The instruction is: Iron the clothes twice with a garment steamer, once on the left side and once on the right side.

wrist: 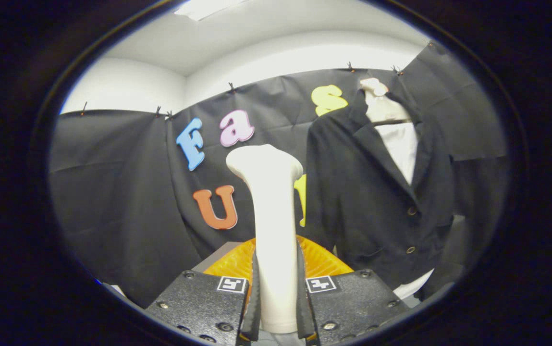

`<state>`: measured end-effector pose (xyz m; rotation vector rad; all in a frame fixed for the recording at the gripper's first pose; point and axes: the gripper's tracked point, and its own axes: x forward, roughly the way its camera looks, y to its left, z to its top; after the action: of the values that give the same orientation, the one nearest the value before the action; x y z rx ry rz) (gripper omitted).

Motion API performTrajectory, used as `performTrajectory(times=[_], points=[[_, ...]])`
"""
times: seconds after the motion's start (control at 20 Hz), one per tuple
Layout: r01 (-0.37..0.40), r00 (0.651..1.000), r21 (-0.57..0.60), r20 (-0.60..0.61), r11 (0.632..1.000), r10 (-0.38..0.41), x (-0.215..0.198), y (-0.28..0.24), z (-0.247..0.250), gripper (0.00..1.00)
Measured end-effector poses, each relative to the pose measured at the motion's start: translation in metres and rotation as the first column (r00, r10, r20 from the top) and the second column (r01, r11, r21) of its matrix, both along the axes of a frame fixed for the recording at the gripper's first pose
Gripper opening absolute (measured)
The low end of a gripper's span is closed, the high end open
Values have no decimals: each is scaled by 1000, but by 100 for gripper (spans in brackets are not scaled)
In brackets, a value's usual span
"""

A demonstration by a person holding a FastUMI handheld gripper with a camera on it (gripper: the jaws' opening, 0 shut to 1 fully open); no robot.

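Note:
My gripper [276,288] is shut on the white garment steamer [271,216], both fingers pressing its handle. The steamer stands upright between the fingers, its wider head at the top. Beyond the fingers to the right hangs a black jacket [372,206] over a white shirt [400,149] on a pale mannequin bust [381,103]. The jacket has two buttons down its front and faces me. The steamer head is apart from the jacket, to the left of its sleeve.
Black cloth [112,182] covers the booth walls behind and to the left. A white wall and ceiling [237,43] show above the cloth. A grey surface edge [218,254] lies low behind the fingers.

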<state>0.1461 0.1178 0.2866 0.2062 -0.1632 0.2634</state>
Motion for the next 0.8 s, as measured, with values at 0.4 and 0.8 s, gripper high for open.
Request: performTrajectory(times=[0.4, 0.8], points=[[141, 986, 44, 89, 989, -144, 8, -99, 61, 32], [287, 948, 12, 140, 958, -286, 51, -147, 101, 32]])
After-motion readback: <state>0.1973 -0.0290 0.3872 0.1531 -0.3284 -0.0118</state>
